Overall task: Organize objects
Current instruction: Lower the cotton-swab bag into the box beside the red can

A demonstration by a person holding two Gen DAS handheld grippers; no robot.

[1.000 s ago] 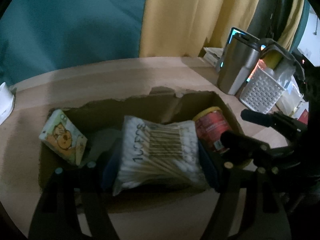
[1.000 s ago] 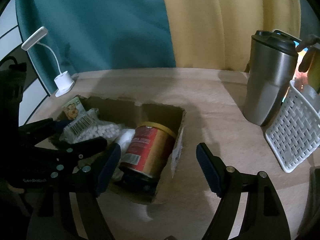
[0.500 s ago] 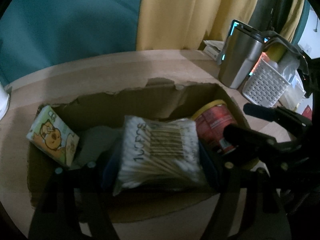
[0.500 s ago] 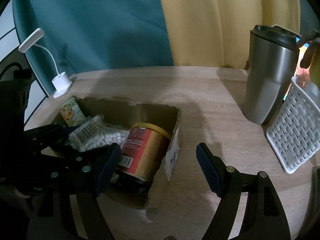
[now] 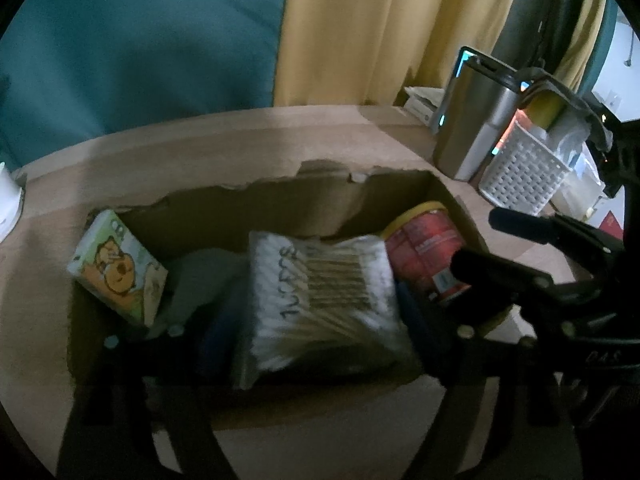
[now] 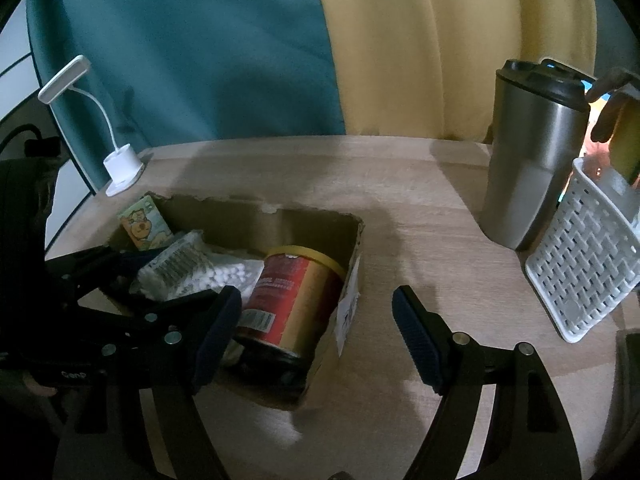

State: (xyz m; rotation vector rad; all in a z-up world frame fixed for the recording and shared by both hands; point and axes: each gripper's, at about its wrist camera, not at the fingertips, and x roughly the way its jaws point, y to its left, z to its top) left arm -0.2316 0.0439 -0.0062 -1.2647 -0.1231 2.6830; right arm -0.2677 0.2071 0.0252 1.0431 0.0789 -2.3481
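A torn-topped cardboard box (image 5: 280, 188) sits on the wooden table. It holds a clear bag of cotton swabs (image 5: 320, 292), a red can with a yellow lid (image 5: 424, 252) and a small carton with a cartoon animal (image 5: 116, 268). My left gripper (image 5: 316, 328) reaches into the box, its jaws opening with the swab bag lying between the blue pads. My right gripper (image 6: 316, 336) is open. One finger hangs over the can (image 6: 288, 296), the other over bare table, and the box's right wall (image 6: 352, 280) runs between them.
A steel tumbler (image 6: 528, 172) and a white lattice basket (image 6: 584, 264) stand at the right. A small white desk lamp (image 6: 120, 164) sits at the back left. Teal and yellow curtains hang behind the table. Bare wood lies between the box and the tumbler.
The left pads have eased apart around the swab bag, which now rests lower in the box. The right gripper's jaws are as before.
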